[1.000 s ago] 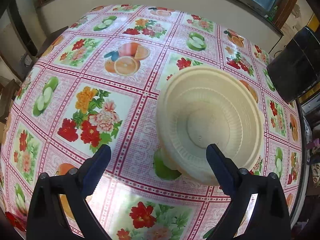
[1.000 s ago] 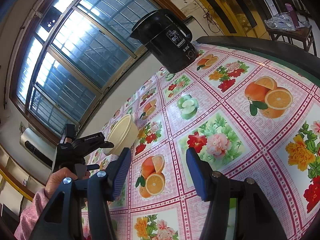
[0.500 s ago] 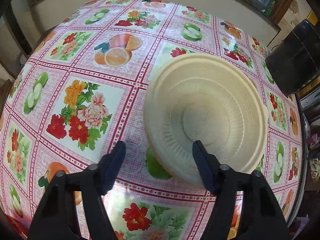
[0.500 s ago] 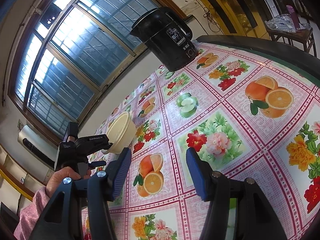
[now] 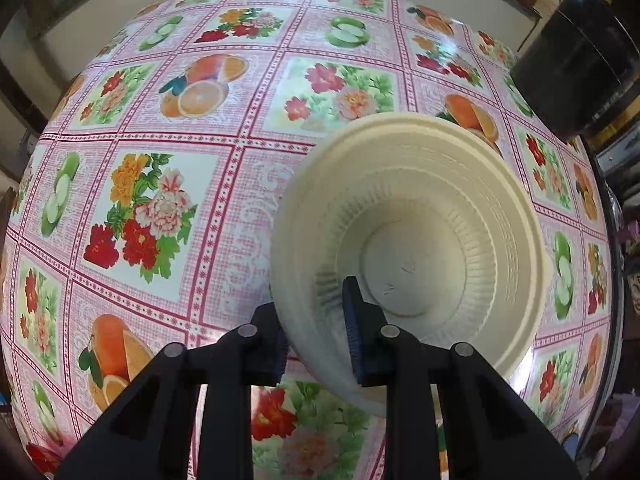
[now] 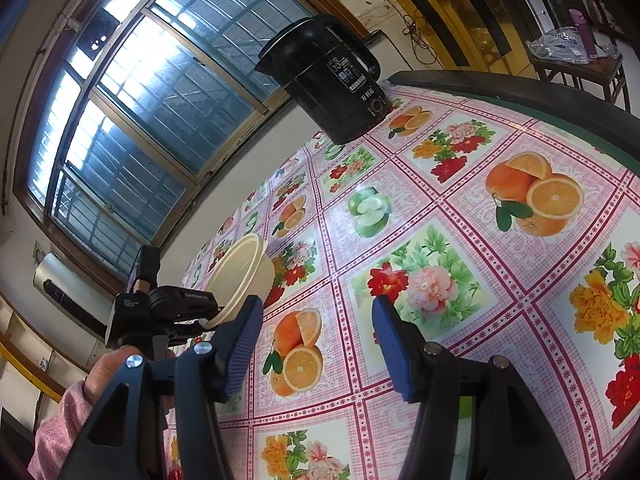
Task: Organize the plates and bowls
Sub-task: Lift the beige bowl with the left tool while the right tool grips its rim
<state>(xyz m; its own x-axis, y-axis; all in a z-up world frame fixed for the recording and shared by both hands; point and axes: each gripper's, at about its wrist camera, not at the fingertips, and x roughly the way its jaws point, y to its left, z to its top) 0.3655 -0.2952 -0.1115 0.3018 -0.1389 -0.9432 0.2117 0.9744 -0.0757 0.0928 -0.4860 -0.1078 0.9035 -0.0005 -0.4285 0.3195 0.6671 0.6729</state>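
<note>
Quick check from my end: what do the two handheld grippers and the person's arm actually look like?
Both grippers are black plastic frames with triangular cut-outs and silver round pivot bolts. The left gripper and the right gripper carry dark blue ribbed pads on their jaws. The left one's body bears small white lettering, too small to read. The hand's sleeve is pink and textured. No cables visible.

Bench [image 6: 460, 216] cloth bare ahead of right tool [image 6: 316, 344], open passage. Black kettle [image 6: 332, 80] blocking far edge by window. Cream bowl [image 6: 244, 276] tilted at left.
</note>
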